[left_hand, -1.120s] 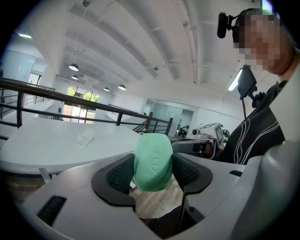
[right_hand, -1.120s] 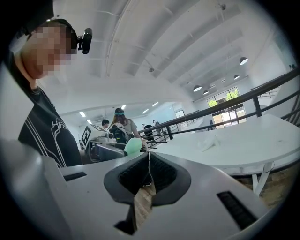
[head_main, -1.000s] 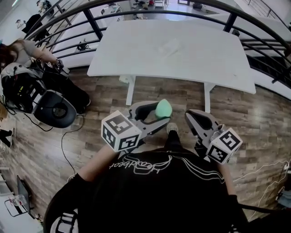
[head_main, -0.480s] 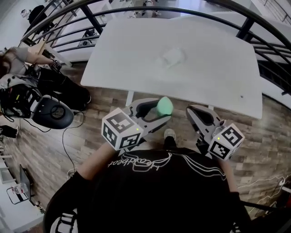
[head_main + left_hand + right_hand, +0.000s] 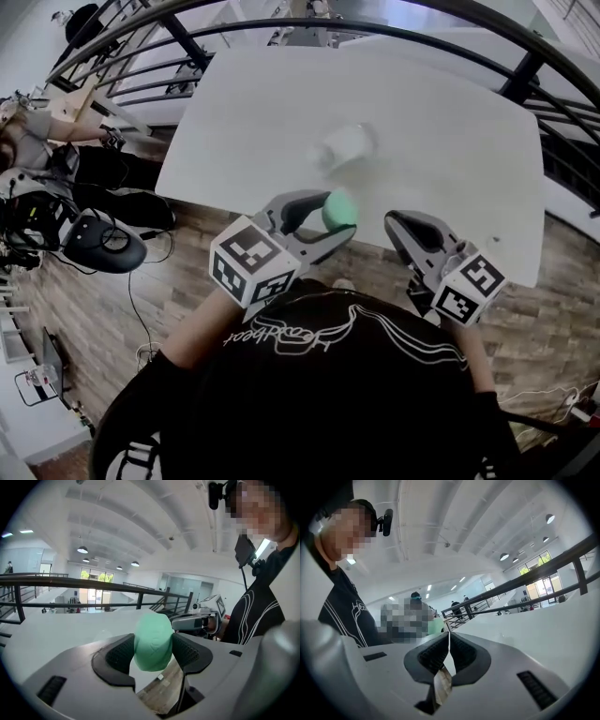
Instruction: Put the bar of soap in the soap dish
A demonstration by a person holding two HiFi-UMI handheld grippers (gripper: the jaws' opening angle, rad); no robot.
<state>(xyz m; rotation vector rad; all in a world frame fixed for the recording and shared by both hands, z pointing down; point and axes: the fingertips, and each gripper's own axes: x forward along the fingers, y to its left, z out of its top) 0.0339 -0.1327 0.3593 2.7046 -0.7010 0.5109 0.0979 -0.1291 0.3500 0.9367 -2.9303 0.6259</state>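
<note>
Bar of soap (image 5: 153,640): was pinched between my left gripper's (image 5: 334,216) jaws. Right gripper's (image 5: 397,225) jaws sat pressed together, empty. Handling I judged best: centre over soap dish (image 5: 345,145), lower, then release.

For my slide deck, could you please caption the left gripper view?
Left gripper clamping the green bar of soap between its jaws, white table beyond.

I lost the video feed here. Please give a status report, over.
Left gripper shut on green soap bar. Right gripper shut, empty. Soap dish on white table ahead, nothing between.
</note>
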